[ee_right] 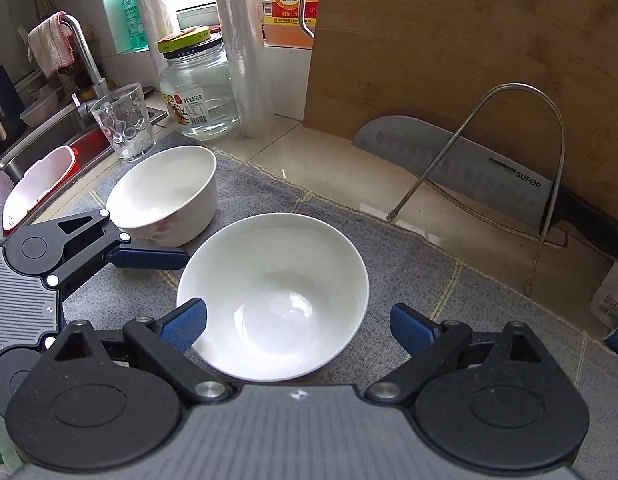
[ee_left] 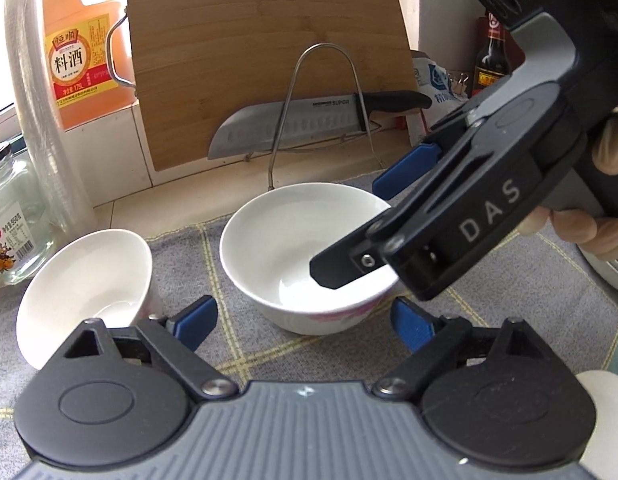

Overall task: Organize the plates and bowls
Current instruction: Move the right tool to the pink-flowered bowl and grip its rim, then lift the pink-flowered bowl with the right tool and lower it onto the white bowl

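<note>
Right tongs (ee_right: 299,322) straddle bowl (ee_right: 273,296) rim, spread.

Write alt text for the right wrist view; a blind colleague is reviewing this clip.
An open right hand-held gripper hangs over a white bowl on a grey cloth, one blue finger over its rim. The open left hand-held gripper enters from the left, in front of a second bowl. Behind, a knife lies against a cutting board.
</note>
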{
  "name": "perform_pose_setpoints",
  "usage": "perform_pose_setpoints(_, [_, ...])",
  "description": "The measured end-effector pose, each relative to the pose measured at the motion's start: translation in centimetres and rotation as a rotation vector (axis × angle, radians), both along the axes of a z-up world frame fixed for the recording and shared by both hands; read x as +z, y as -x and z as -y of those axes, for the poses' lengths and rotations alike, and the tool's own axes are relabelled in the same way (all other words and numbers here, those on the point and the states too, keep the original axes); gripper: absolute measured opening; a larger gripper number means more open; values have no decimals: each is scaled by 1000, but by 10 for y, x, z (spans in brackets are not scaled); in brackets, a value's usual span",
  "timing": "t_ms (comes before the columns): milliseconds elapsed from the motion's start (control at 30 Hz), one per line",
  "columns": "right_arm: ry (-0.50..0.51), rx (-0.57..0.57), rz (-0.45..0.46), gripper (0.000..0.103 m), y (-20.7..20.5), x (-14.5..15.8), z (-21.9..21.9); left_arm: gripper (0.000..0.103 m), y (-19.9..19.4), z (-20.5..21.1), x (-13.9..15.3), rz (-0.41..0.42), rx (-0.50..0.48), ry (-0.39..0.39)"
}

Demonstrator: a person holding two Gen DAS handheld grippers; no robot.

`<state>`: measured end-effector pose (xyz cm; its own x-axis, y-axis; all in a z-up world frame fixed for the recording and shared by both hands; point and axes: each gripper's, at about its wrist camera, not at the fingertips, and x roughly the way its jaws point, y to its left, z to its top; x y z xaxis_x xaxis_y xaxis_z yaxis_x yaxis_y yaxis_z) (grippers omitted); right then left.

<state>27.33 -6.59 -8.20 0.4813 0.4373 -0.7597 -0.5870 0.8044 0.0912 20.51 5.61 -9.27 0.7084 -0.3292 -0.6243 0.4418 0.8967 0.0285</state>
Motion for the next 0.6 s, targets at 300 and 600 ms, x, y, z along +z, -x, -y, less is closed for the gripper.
perform_pose_setpoints(300, [-2, -5, -36, 86, -21, -10, 0, 88, -10, 4, -3, -4, -29, 8])
perform_pose_setpoints(600, [-30, 10, -42, 80, -26, -11, -4, 88, -8, 3, -3, 4, -45, 2])
